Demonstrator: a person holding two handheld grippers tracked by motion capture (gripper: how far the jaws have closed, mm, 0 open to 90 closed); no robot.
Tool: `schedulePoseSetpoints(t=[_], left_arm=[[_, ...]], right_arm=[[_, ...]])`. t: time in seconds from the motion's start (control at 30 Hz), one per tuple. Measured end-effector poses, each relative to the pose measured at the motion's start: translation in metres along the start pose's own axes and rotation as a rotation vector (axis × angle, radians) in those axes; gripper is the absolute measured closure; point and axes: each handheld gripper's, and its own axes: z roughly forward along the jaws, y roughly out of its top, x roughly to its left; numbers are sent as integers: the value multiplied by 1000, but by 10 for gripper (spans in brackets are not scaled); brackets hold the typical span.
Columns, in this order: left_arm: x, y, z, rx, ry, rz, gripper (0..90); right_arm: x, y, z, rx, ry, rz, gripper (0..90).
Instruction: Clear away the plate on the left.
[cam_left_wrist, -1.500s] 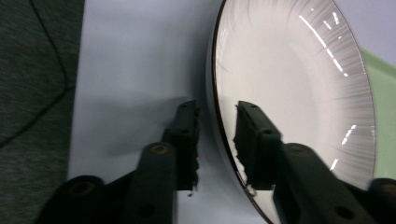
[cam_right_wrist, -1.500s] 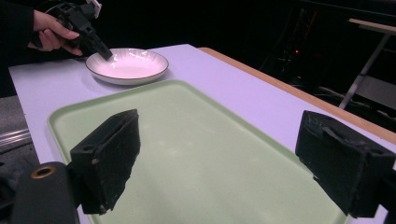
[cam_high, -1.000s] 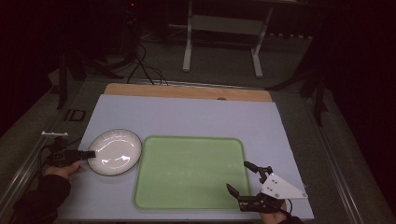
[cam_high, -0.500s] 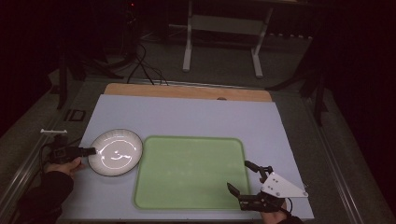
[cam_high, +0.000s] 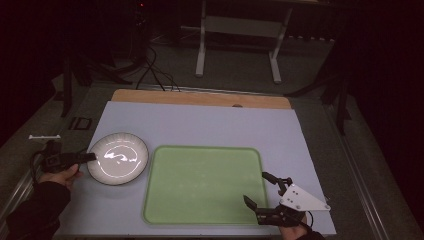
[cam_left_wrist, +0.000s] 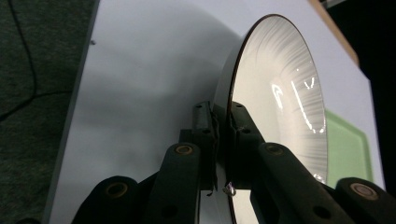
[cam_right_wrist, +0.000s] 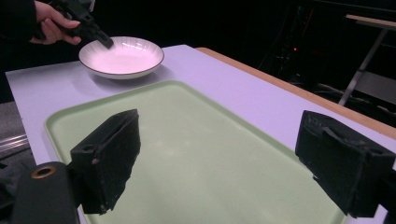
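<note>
Left tongs (cam_left_wrist: 222, 128) still pinch the plate (cam_high: 119, 158) rim — plate shifted right; right tongs (cam_high: 262, 188) wide.

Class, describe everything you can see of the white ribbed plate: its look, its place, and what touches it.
The white ribbed plate is round and shallow, glossy like glazed ceramic, with fine radial ridges and a thin dark rim. It is empty and catches bright reflections. It sits on the pale table top, just left of the green plastic tray. The left tongs are shut on its left rim, one jaw above and one below, held by a hand.
</note>
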Motion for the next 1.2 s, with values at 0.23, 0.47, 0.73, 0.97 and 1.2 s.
schedulePoseSetpoints(t=[0.23,0.47,0.73,0.97,1.2], left_arm=[[-9,4,-7,-14,-11,3,833],[-20,7,-10,-22,-14,15,834],[-33,8,-6,-3,-42,37,833],[-48,8,1,22,-47,75,830],[-66,7,8,37,-59,117,830]], right_arm=[[-1,0,0,-2,0,0,138],[-2,0,-2,-8,-4,0,138],[-2,0,-3,-7,-6,-2,138],[-2,0,-4,-8,-8,3,138],[-3,0,-6,-16,-11,1,138]])
